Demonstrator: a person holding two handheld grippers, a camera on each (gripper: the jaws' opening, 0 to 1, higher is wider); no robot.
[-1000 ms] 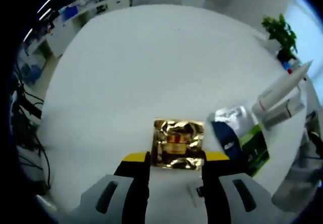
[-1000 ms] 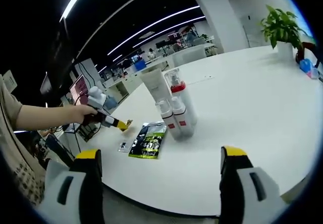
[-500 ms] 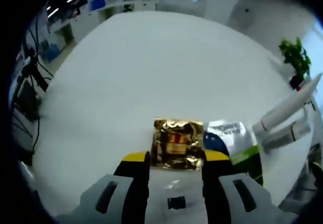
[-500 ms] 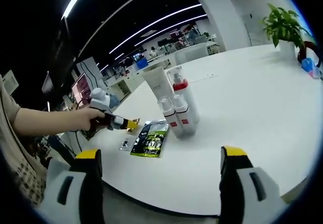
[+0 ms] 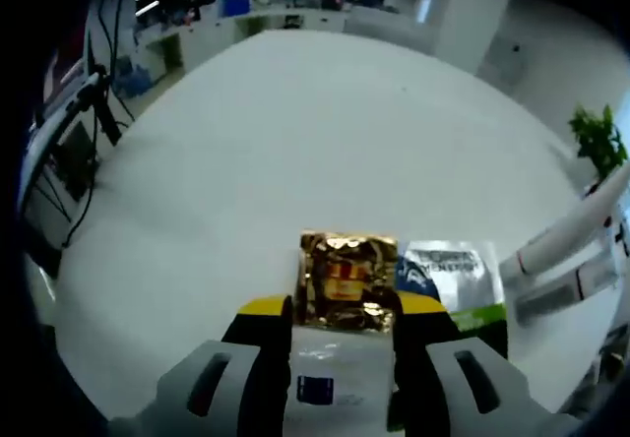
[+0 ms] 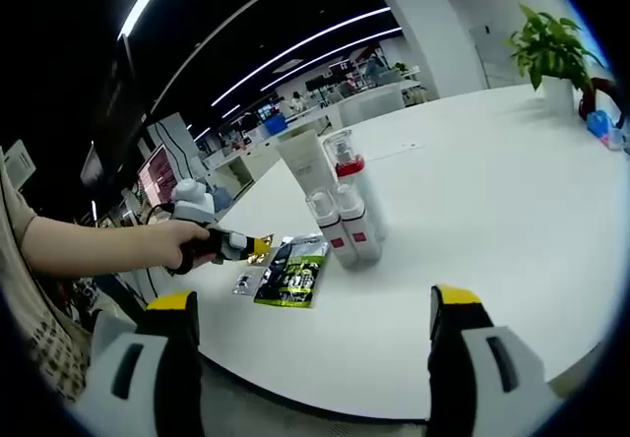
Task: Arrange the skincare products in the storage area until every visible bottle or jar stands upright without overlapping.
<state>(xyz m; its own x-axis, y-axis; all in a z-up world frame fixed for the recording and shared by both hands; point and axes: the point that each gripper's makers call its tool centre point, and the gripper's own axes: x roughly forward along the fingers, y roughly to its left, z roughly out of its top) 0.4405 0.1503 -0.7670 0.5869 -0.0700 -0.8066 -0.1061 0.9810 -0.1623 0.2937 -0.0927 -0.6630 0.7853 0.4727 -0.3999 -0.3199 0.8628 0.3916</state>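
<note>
Left gripper (image 5: 340, 309) clamps a crinkled gold foil sachet (image 5: 346, 281); right gripper (image 6: 313, 314) (jaws wide) holds nothing.

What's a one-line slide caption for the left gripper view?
Left tool grips a gold sachet above the white table.

Bare counter (image 6: 492, 201) is lying open right of the bottles (image 6: 345, 216). The green sachet (image 6: 292, 272) is crowding their left side.
</note>
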